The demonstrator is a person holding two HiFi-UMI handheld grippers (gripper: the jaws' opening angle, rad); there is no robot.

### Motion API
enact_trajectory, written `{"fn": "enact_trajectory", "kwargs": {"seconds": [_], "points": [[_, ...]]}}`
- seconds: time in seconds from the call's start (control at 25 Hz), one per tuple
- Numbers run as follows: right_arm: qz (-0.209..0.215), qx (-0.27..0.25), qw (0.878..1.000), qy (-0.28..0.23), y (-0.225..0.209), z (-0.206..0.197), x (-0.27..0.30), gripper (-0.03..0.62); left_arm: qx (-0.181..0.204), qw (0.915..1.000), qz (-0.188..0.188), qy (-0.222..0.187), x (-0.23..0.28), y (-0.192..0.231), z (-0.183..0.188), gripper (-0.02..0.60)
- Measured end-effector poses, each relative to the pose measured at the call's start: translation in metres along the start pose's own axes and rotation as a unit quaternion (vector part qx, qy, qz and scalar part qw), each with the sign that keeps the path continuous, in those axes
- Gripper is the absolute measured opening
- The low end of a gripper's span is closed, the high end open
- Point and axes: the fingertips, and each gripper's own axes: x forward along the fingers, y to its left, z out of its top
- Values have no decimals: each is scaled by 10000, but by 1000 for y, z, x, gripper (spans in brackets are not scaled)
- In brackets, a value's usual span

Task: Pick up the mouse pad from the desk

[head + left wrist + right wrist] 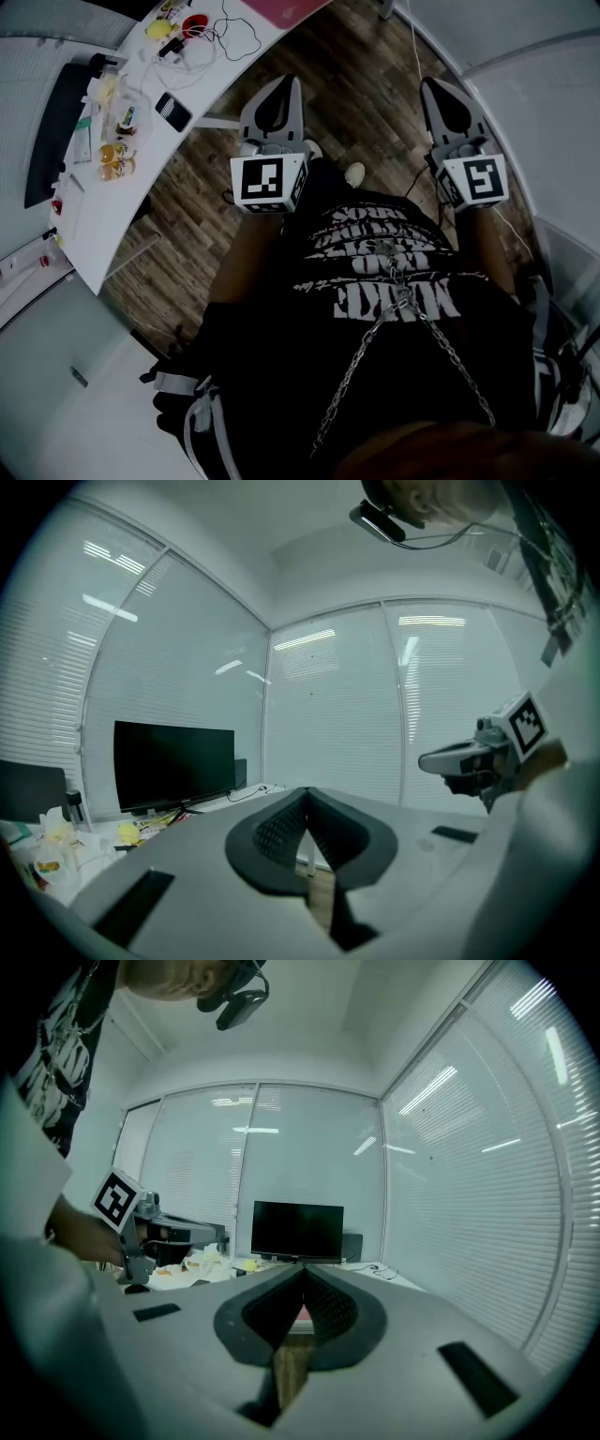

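The white desk [141, 202] curves across the head view's upper left, and the pink mouse pad [286, 7] lies at its end, cropped by the top edge, just above the nearer left gripper [289, 82] and up-left of the right gripper [433, 89], both pressed together, empty and well short of it.

The head view looks steeply down past the person's chest onto the left gripper [287, 86] and the right gripper [434, 86], with floor [375, 84] under the jaws and the worktop [122, 216] left of them. Each gripper view sits close behind its own jaws and faces almost level along them. The left gripper view has the monitor [173, 764] left of its jaws; the right gripper view has it straight beyond them. All three views share the monitor and the worktop.
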Motion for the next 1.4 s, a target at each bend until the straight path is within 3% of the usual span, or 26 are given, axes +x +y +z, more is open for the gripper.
{"fn": "enact_trajectory", "kwargs": {"seconds": [0.36, 0.52, 0.72, 0.96, 1.16, 1.28, 1.4], "points": [[5, 147, 9999, 84, -23, -8, 29, 3, -36, 9991, -259, 348, 44, -1, -15, 40], [-50, 45, 9996, 270, -36, -13, 44, 2, 86, 9982, -327, 498, 70, -7, -16, 17], [-204, 6, 9990, 396, -58, -16, 61, 2, -53, 9974, -504, 505, 99, -12, -18, 8], [-38, 109, 9994, 323, -73, -10, 88, 2, 123, 9957, -602, 687, 133, 0, -14, 9], [43, 288, 9993, 232, -77, -3, 111, 3, -27, 9960, -646, 619, 154, 14, -10, 49], [-28, 49, 9997, 256, -79, 7, 130, 2, -32, 9959, -667, 603, 167, 28, -2, 9], [-132, -77, 9994, 318, -82, 12, 143, 2, -27, 9958, -723, 564, 178, 41, 2, 8]]}}
